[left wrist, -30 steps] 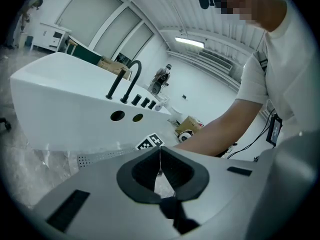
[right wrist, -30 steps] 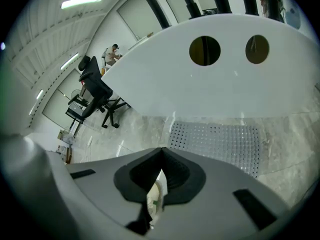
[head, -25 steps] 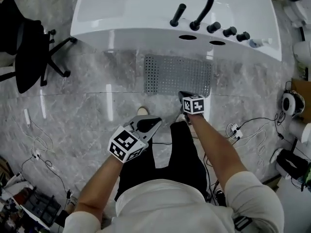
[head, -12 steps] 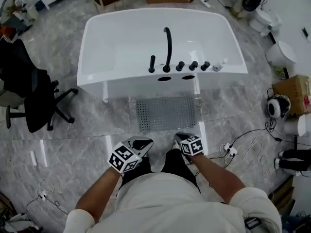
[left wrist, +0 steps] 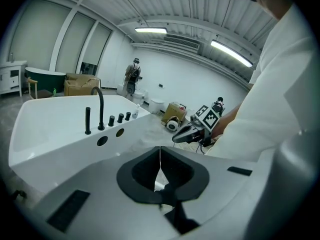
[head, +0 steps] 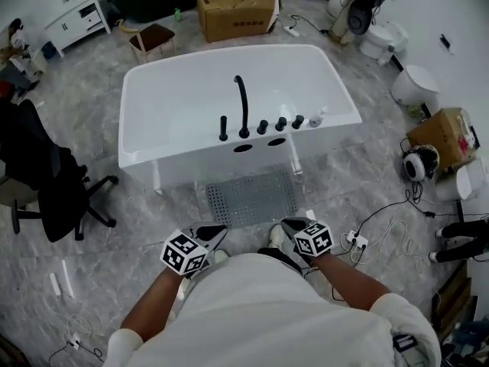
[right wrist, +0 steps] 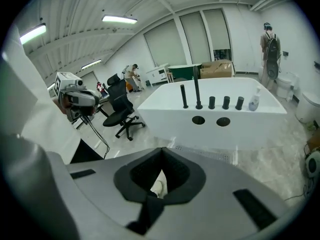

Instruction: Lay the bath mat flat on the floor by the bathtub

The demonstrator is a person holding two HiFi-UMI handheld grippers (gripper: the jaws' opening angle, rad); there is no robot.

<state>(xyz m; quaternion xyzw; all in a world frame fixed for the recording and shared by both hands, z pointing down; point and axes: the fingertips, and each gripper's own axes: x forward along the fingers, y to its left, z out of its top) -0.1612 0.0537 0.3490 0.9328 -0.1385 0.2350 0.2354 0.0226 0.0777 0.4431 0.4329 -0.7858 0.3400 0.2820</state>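
Observation:
A grey perforated bath mat (head: pixel 252 199) lies flat on the marble floor right in front of the white bathtub (head: pixel 183 98); an edge of the mat (right wrist: pixel 210 154) shows in the right gripper view. My left gripper (head: pixel 212 235) is held close to my body, well short of the mat, jaws shut and empty. My right gripper (head: pixel 293 226) hovers just past the mat's near right corner, also shut with nothing in it. Both grippers are apart from the mat. The left gripper view shows the right gripper (left wrist: pixel 181 136) across from it.
A black faucet (head: pixel 242 105) and knobs stand on the tub's near rim. A black office chair (head: pixel 46 189) is at the left. Cables and a power strip (head: pixel 357 241) lie on the floor at the right. Cardboard boxes (head: pixel 235 10), toilets (head: pixel 412 89) and a cabinet stand beyond the tub.
The head view has risen and pulled back, showing the whole tub and room. Both grippers have drawn back from the mat toward my body; the right one has left the mat's near edge.

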